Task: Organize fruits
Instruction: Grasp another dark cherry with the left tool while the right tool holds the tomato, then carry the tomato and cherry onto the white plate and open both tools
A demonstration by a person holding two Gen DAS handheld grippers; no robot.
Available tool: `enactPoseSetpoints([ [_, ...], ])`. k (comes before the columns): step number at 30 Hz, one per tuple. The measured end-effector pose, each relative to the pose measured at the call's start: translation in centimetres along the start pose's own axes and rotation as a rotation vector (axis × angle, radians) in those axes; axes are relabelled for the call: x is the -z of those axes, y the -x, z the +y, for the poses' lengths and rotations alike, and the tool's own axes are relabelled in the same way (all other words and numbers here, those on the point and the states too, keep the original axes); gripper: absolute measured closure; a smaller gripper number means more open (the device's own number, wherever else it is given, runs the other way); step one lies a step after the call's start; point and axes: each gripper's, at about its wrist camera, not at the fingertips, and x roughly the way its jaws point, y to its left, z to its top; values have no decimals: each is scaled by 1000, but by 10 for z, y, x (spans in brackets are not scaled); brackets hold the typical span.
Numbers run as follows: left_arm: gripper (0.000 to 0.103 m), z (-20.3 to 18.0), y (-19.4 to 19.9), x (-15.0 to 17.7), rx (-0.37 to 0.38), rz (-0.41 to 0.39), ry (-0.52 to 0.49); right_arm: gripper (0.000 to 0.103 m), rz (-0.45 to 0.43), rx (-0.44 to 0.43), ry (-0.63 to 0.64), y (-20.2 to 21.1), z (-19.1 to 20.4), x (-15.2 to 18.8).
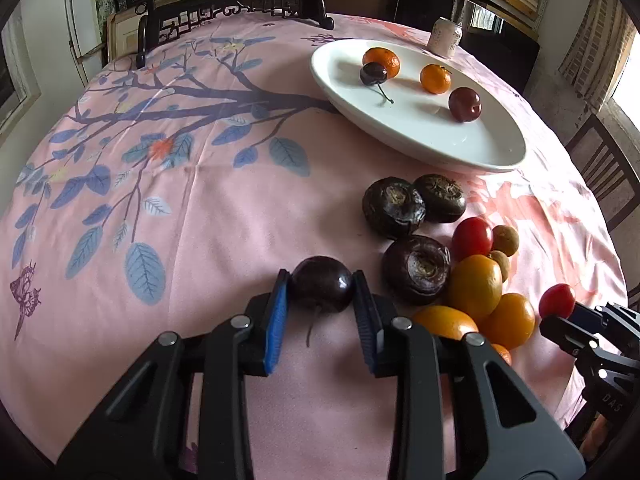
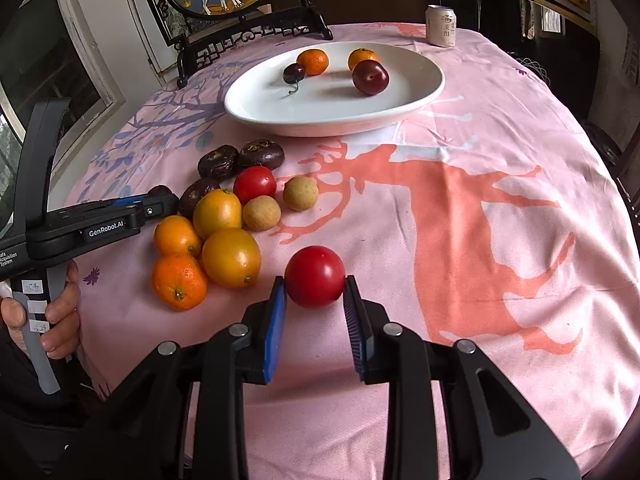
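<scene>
My left gripper is shut on a dark cherry low over the pink cloth. My right gripper is shut on a red tomato; that tomato also shows in the left wrist view. A white oval plate at the back holds two tangerines, a dark cherry and a dark red plum. A pile of fruit lies between the grippers: water chestnuts, a red tomato, orange fruits and two longans.
A drink can stands behind the plate. A dark carved screen stand is at the table's far left edge. Chairs stand around the round table. The left gripper's body and the hand holding it show at the left of the right wrist view.
</scene>
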Motion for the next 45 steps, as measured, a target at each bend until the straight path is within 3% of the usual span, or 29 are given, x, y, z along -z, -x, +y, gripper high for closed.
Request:
enactPoseSetpoints([
  [11, 72, 0, 46, 3, 45, -88, 8, 74, -24, -9, 7, 8, 7, -5],
  [17, 72, -6, 54, 3, 60, -86, -9, 74, -37, -14, 5, 13, 7, -4],
  [24, 72, -16, 61, -37, 45, -103, -48, 74, -86, -37, 11, 23, 2, -34],
  [29, 72, -35, 30, -99, 9, -81, -63, 74, -140, 24, 30, 16, -15, -84],
  [35, 71, -72, -34, -166, -12, -6, -91, 74, -126, 100, 68, -28, -49, -152],
  [40, 71, -89, -76, -196, -28, 52, -90, 74, -47, 147, 80, -72, -75, -187],
  [45, 71, -93, -106, -206, -30, 103, -78, 74, -6, 141, 93, -95, -84, -201],
])
